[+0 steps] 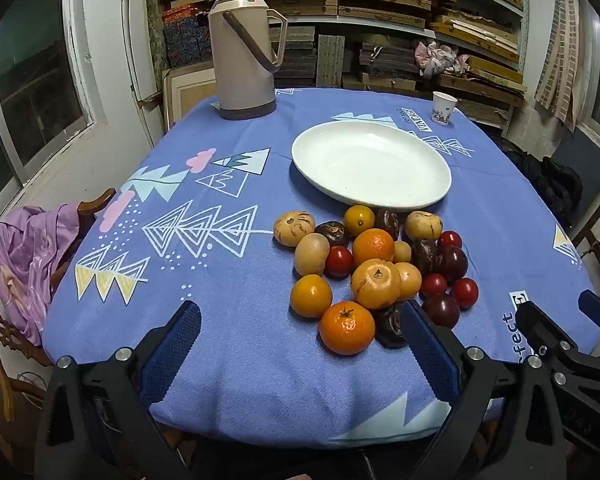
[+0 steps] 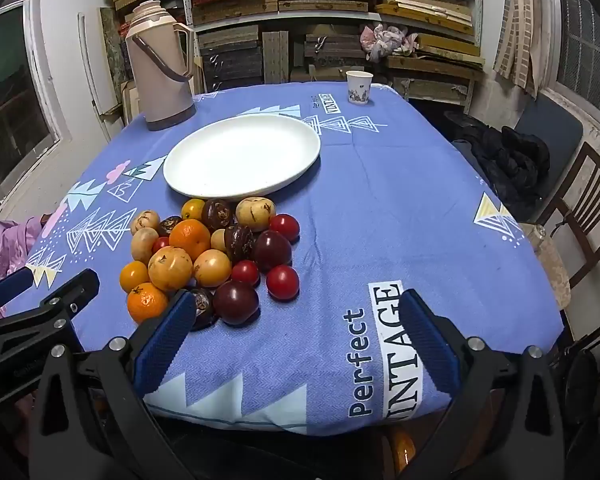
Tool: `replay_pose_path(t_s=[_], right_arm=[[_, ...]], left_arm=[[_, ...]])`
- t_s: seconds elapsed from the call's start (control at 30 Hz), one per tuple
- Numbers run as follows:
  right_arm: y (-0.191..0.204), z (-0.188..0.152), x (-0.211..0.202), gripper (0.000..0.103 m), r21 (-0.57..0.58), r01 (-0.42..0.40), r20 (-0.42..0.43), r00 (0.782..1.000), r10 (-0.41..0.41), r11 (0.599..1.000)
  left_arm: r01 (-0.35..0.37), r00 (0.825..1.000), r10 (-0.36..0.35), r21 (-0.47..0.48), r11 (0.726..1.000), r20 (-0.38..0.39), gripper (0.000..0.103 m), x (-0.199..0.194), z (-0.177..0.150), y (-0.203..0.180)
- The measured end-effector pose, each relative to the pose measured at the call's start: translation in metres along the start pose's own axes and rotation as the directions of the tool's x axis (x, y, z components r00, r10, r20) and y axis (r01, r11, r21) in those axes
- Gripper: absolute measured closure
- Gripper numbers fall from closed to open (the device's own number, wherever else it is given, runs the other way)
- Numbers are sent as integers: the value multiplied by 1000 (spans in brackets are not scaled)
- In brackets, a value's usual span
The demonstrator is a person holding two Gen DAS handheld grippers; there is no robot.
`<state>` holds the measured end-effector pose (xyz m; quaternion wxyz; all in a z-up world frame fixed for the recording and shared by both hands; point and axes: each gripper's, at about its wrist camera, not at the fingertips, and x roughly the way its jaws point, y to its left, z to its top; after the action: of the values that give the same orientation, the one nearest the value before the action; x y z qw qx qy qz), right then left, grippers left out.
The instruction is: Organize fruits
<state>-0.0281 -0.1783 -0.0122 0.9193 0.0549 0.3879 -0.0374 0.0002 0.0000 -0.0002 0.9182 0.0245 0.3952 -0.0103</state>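
A heap of fruit (image 1: 374, 268) (image 2: 212, 256) lies on the blue tablecloth: oranges, yellow and tan fruits, small red ones, dark purple and brown ones. Just behind it sits an empty white plate (image 1: 370, 166) (image 2: 242, 156). My left gripper (image 1: 300, 318) is open above the near table edge, with bare cloth between its fingers; its right finger stands beside the nearest orange (image 1: 347, 327). My right gripper (image 2: 296, 306) is open too, to the right of the heap, over the printed lettering; its left finger hides part of a brown fruit (image 2: 202, 306). The right gripper also shows at the right edge of the left wrist view.
A tan thermos jug (image 1: 244, 48) (image 2: 160, 64) stands at the back left of the table, a paper cup (image 1: 444, 108) (image 2: 359, 86) at the back right. Wooden chairs flank the table, one with purple cloth (image 1: 32, 256), one with dark clothing (image 2: 508, 160). Shelves of boxes fill the back wall.
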Motion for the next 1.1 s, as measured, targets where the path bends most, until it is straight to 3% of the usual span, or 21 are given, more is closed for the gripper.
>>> replay_pose_path(t_s=[1.1], right_arm=[[2,0,5,4,-1,-8,-17,1000,8,1000]], left_arm=[[-2,1000,2,-9,1000,-7,3,3,-2,2]])
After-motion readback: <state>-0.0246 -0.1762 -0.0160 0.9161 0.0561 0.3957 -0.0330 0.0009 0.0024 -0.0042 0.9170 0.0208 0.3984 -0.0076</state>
